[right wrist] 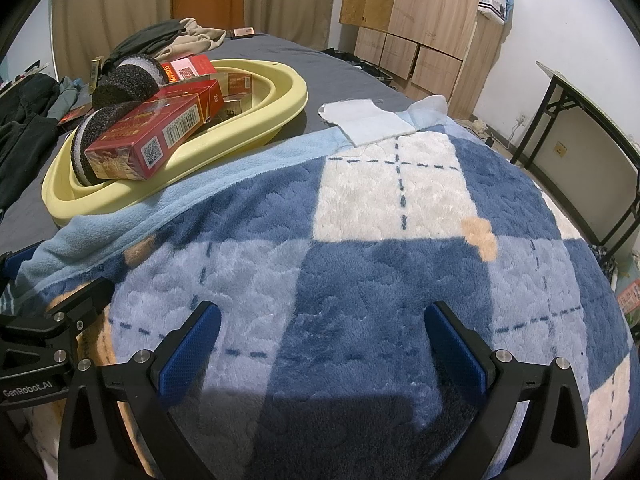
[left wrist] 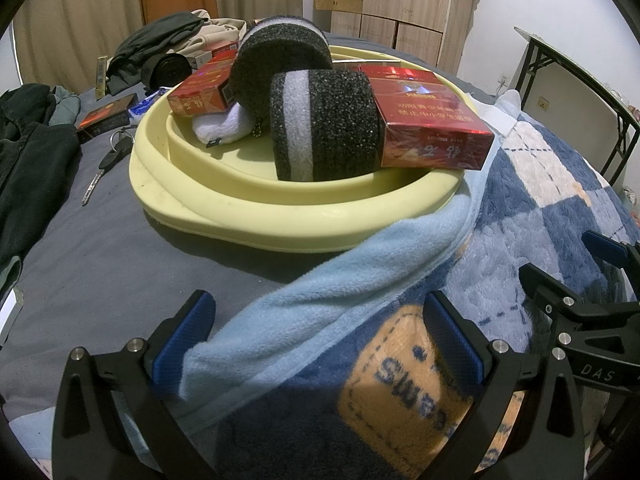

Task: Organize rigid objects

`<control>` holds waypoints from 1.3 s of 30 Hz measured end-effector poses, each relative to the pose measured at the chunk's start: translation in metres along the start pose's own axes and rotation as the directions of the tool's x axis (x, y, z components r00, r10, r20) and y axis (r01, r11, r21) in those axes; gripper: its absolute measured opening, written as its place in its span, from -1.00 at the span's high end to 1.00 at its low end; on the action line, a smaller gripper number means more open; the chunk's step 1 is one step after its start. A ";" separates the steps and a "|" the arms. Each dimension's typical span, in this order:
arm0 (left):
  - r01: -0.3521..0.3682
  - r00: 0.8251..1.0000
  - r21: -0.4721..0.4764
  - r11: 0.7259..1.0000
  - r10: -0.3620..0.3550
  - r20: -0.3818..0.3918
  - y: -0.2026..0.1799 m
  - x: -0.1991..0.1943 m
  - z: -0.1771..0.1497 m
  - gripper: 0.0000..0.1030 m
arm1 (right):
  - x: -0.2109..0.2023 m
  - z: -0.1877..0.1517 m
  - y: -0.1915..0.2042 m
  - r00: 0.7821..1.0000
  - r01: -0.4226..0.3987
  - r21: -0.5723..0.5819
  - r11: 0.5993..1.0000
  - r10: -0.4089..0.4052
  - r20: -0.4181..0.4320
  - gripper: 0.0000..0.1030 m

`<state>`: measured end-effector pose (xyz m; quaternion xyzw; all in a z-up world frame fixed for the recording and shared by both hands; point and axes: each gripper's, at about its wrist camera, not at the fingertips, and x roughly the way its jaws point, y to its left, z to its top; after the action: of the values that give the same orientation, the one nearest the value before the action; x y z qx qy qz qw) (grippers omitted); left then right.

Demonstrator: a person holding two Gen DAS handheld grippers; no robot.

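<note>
A pale yellow basin [left wrist: 256, 216] sits on the bed and holds two black-and-white sponge rolls [left wrist: 324, 128], red boxes [left wrist: 432, 124] and a white cloth [left wrist: 224, 124]. It also shows in the right wrist view [right wrist: 280, 108], upper left, with a red box [right wrist: 148, 140] on top. My left gripper [left wrist: 320, 332] is open and empty, low over the blue plaid blanket [left wrist: 520, 200], short of the basin. My right gripper [right wrist: 320, 340] is open and empty over the blanket [right wrist: 380, 260], right of the basin.
Left of the basin lie keys [left wrist: 108, 160], a red box [left wrist: 104, 116] and dark clothes [left wrist: 32, 160]. A white cloth [right wrist: 368, 120] lies on the blanket beyond the right gripper. A wooden wardrobe [right wrist: 424, 20] and a folding table [right wrist: 580, 120] stand at the right.
</note>
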<state>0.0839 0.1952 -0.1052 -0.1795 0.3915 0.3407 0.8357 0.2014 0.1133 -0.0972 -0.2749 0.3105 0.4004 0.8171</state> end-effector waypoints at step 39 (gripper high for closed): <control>-0.012 1.000 0.007 1.000 0.012 0.005 0.000 -0.001 0.001 -1.00 | 0.000 0.000 0.000 1.000 0.000 0.000 1.000 0.000 0.000 -0.99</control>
<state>0.0844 0.1951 -0.1040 -0.1734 0.3917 0.3445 0.8353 0.2013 0.1131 -0.0970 -0.2750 0.3104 0.4003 0.8172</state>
